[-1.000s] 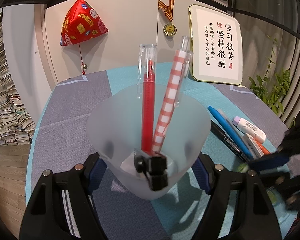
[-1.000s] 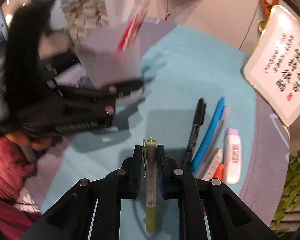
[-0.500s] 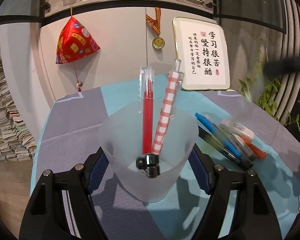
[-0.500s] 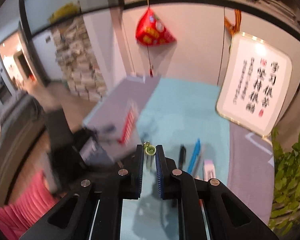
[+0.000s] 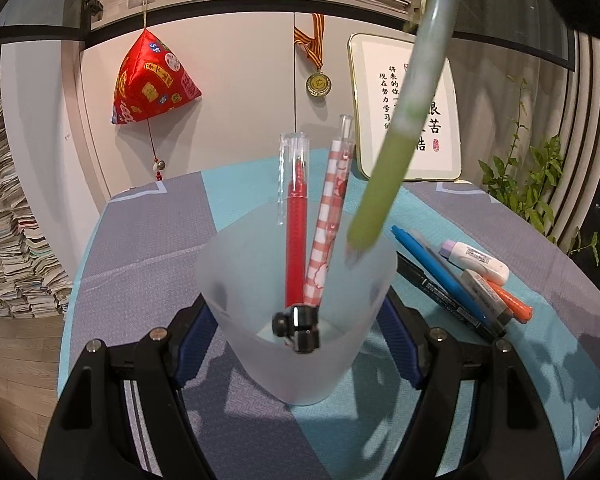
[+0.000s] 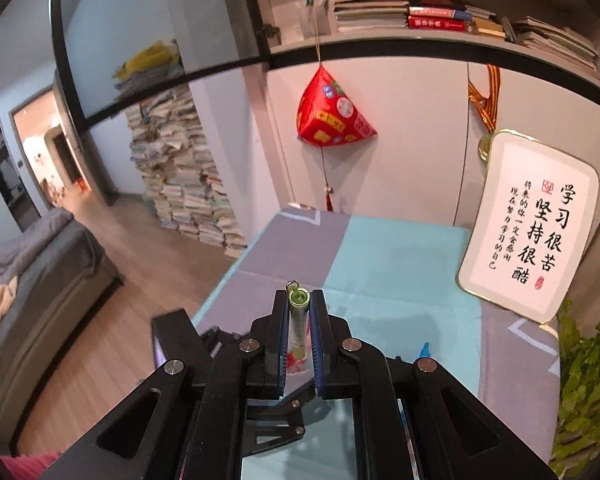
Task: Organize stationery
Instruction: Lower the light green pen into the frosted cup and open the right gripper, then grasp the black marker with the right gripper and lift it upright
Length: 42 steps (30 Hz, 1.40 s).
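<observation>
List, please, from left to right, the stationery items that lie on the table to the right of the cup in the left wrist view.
Black marker → blue pen → grey pen → orange marker, with the white correction tape farther back, above the last two.

Frosted cup [image 5: 300, 320] upright, holding red pen [image 5: 296, 240] and checked pen [image 5: 328, 224]; green pen [image 5: 396, 152] tip at rim.
</observation>
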Each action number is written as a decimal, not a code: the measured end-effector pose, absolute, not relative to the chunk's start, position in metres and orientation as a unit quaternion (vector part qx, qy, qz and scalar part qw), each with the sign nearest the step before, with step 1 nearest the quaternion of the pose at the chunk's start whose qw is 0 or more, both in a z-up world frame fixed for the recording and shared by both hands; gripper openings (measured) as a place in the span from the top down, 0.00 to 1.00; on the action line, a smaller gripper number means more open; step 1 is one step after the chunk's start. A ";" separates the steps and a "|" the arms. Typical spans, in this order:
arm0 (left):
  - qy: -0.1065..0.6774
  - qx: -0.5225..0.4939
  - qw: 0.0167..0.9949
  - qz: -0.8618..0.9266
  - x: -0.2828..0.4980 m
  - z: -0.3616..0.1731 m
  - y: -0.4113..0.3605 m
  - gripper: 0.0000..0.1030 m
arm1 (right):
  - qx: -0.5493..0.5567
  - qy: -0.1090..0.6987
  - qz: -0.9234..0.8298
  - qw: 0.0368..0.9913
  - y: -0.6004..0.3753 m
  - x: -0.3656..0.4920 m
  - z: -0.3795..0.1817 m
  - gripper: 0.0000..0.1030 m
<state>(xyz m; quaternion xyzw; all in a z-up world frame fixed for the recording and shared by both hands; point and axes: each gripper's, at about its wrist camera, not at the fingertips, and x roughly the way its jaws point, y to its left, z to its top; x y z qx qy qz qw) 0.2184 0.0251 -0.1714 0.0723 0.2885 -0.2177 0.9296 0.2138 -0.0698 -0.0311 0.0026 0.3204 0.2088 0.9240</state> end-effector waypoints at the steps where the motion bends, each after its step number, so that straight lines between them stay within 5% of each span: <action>1: 0.288 0.072 0.930 -0.218 0.218 -0.171 0.025 0.27 | -0.003 0.328 0.207 0.922 -0.067 0.216 -0.038 0.90; 16: 0.294 0.076 0.928 -0.215 0.218 -0.173 0.024 0.28 | 0.040 0.378 0.204 0.902 -0.103 0.223 -0.081 0.86; 28: 0.295 0.079 0.928 -0.213 0.218 -0.173 0.023 0.27 | -0.026 0.496 0.102 0.862 -0.122 0.247 -0.185 0.86; 42: 0.303 0.078 0.926 -0.213 0.221 -0.174 0.024 0.27 | -0.051 0.501 0.145 0.852 -0.118 0.218 -0.186 0.90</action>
